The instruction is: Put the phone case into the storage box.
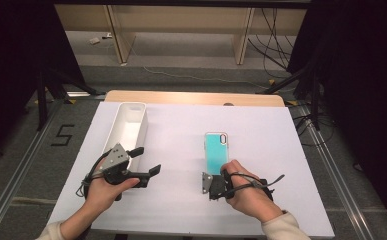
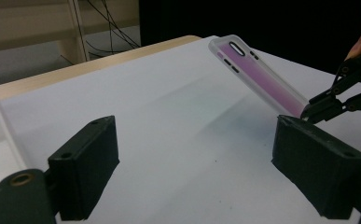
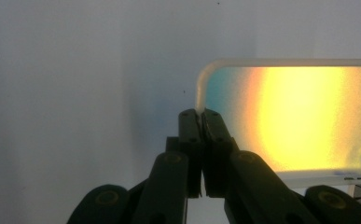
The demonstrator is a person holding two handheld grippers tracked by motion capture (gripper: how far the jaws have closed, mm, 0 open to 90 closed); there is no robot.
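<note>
- Right hand-held gripper [image 3: 200,116]: jaws pinched on the near edge of the phone case [image 1: 216,151], lifted at a tilt off the desk [image 1: 181,200].
- Left hand-held gripper [image 1: 147,160]: jaws spread, nothing between, beside the white tray [image 1: 131,107].

One phone case [image 1: 216,152] and one white rectangular bin [image 1: 127,127] sit on a single white-covered table [image 1: 261,125]. Two handheld grippers, left [image 1: 147,161] and right [image 1: 207,183], complete the count.

Glossy iridescent plastic phone case [image 1: 216,152], smooth white plastic bin [image 1: 127,126], matt white table cover [image 1: 261,125], matt black jaws
</note>
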